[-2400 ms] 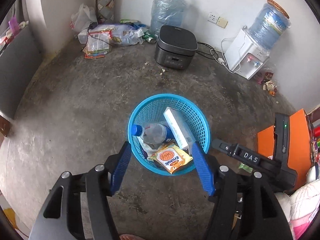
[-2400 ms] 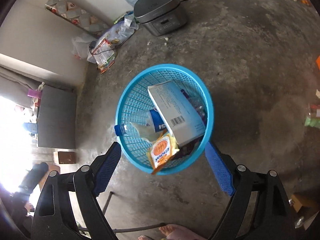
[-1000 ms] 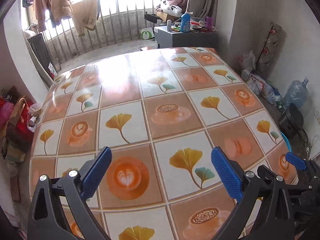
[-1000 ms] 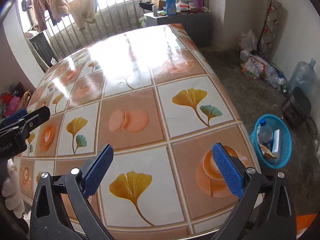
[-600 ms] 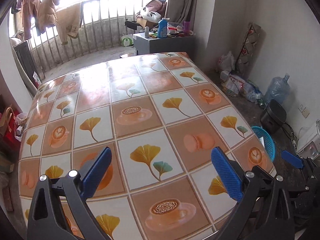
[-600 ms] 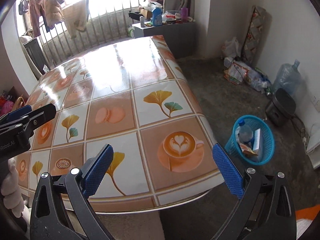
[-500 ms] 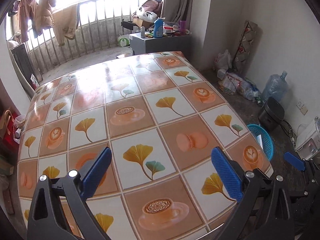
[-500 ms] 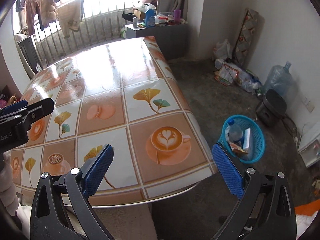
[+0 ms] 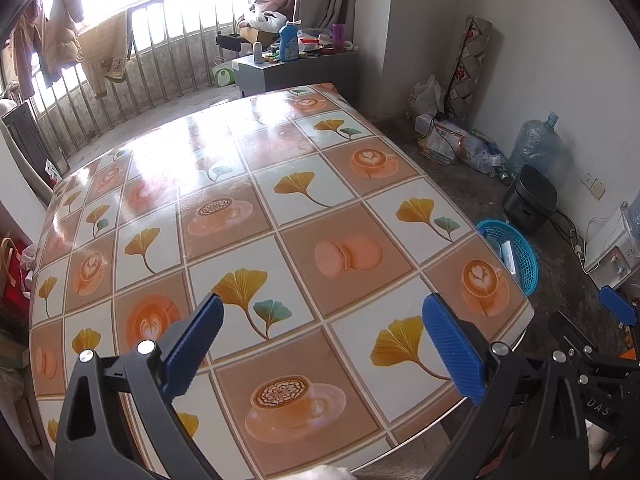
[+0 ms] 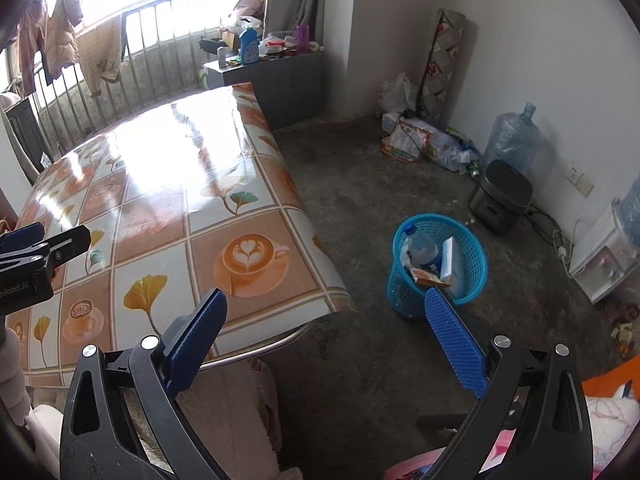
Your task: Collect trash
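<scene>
- Blue ribbed pads line both fingers of the left gripper [image 9: 320, 340]; the jaws stand wide apart with nothing between them, above the table [image 9: 248, 184].
- Table covering: glossy cloth printed in squares with ginkgo leaves, latte cups and macarons.
- Right gripper [image 10: 326, 336]: jaws likewise wide apart and empty, positioned over the table's near corner and the bare concrete floor [image 10: 360, 184].
- Lettering: "DAS" reads on the right gripper's body in the left wrist view; "nRobot.AI" reads on the left gripper's body at the left edge of the right wrist view, its start cut off.
- Trash location: a blue mesh basket [image 10: 476, 268] stands on the floor beside the table, holding a clear plastic bottle with a blue cap [image 10: 418, 246], a white carton [image 10: 448, 260] and an orange snack wrapper [image 10: 426, 276]. Their print is too small to read.
- Behind the basket: a dark rice cooker [image 10: 502, 196], a large water jug [image 10: 512, 136] and a white water dispenser [image 10: 604, 256] along the wall.
</scene>
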The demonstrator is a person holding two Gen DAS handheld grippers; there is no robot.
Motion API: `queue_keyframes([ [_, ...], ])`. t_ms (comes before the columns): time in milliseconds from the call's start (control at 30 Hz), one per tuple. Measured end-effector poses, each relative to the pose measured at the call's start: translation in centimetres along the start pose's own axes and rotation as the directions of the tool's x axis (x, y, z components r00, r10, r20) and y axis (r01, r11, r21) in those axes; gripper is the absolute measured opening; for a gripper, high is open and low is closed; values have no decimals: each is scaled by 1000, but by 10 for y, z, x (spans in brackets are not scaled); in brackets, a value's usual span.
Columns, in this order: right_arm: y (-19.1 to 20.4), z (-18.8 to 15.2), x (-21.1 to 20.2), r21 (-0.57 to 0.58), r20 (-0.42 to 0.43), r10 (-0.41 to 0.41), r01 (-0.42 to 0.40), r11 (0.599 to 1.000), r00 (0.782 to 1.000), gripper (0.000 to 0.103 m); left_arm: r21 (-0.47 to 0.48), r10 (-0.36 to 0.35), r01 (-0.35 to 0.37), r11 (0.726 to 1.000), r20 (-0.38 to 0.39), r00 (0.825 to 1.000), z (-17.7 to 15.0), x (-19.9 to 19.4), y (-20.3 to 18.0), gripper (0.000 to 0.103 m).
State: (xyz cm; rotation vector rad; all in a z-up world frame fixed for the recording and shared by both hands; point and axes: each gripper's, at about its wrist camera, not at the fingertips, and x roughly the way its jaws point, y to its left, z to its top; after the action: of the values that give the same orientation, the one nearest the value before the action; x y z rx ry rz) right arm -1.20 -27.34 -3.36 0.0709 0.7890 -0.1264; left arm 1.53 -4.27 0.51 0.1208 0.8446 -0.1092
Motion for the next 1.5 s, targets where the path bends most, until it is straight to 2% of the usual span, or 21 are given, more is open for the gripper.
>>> queue_keyframes([
  [233, -23, 1, -4, 43, 28, -64, 63, 997, 998, 95, 23, 10, -10, 1000, 7, 1000, -1, 0, -2, 98],
  [433, -18, 0, -2, 55, 30, -50, 48, 997, 998, 95, 61, 31, -33, 998, 48, 998, -6, -7, 0, 98],
  [600, -10, -1, 0, 40, 32, -42, 41, 998, 999, 95, 66, 32, -34, 997, 43, 999, -9, -6, 7, 98],
  [1067, -14, -4, 1, 39, 20, -41, 41, 998, 999, 95, 118, -16, 13, 993, 22, 1000, -11, -3, -6, 98],
  [1500, -15, -7, 0, 30, 24, -45, 45, 999, 999, 95, 114, -52, 54, 992, -19, 998, -10, 4, -14, 98],
])
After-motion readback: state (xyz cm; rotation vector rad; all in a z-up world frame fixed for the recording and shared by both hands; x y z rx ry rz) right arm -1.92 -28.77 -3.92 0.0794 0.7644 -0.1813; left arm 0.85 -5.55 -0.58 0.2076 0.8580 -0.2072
